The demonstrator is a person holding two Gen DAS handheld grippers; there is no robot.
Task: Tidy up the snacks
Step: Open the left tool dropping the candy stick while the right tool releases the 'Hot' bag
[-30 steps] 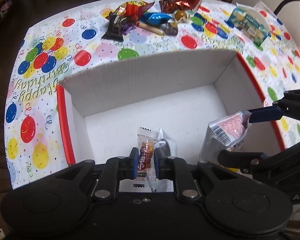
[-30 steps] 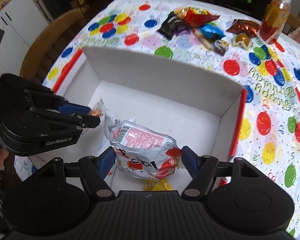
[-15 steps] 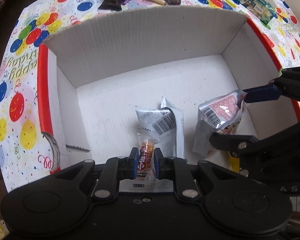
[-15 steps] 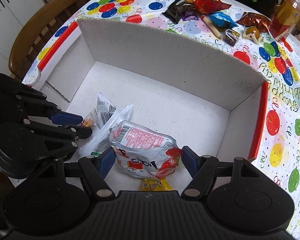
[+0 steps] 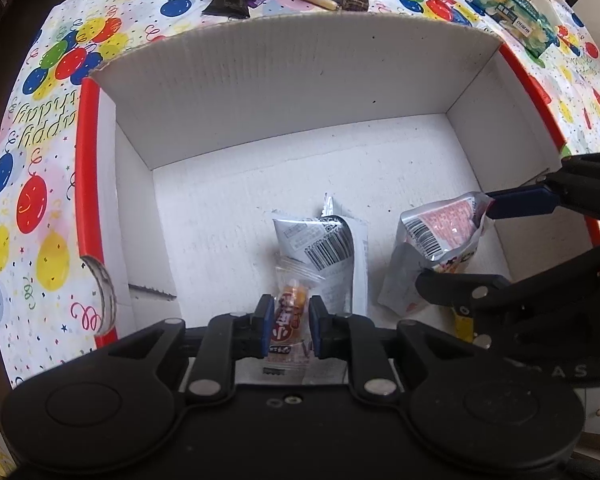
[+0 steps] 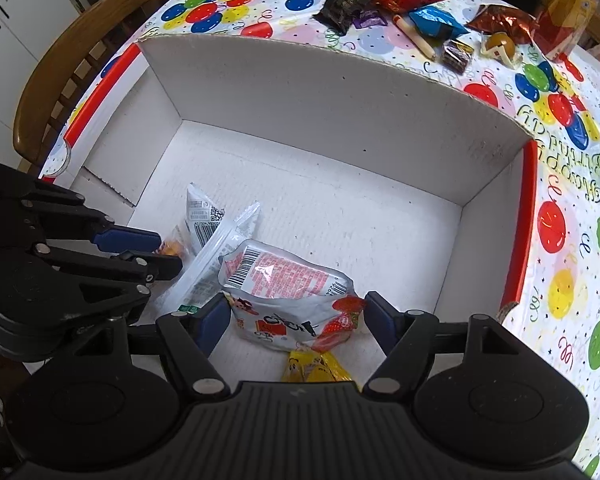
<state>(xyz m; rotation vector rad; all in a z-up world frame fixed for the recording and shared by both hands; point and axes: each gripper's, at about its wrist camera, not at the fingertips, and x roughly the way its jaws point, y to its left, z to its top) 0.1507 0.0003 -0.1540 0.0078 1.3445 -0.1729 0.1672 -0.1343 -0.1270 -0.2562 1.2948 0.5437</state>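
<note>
A white cardboard box [image 5: 88, 160] with red rims sits on the balloon tablecloth. Both grippers hang low inside it. My left gripper [image 5: 291, 322] is shut on a small clear packet with an orange candy [image 5: 291, 312]; it also shows in the right wrist view [image 6: 168, 254]. My right gripper [image 6: 296, 320] is shut on a silver and pink snack bag [image 6: 288, 280], jaws wide around it. That snack bag [image 5: 440, 236] appears at the right of the left wrist view. A white barcode packet [image 5: 328, 244] lies on the box floor between them.
A yellow packet [image 6: 316, 368] lies under the right gripper. Several loose snacks [image 6: 400, 4] lie on the cloth beyond the far box wall [image 6: 340, 92]. An orange bottle [image 6: 564, 8] stands at far right. A green packet [image 5: 516, 24] lies right of the box. A wooden chair [image 6: 72, 68] stands left.
Both grippers have moved forward and down into the box, each still holding its packet. The white barcode packet has come into view on the floor.
</note>
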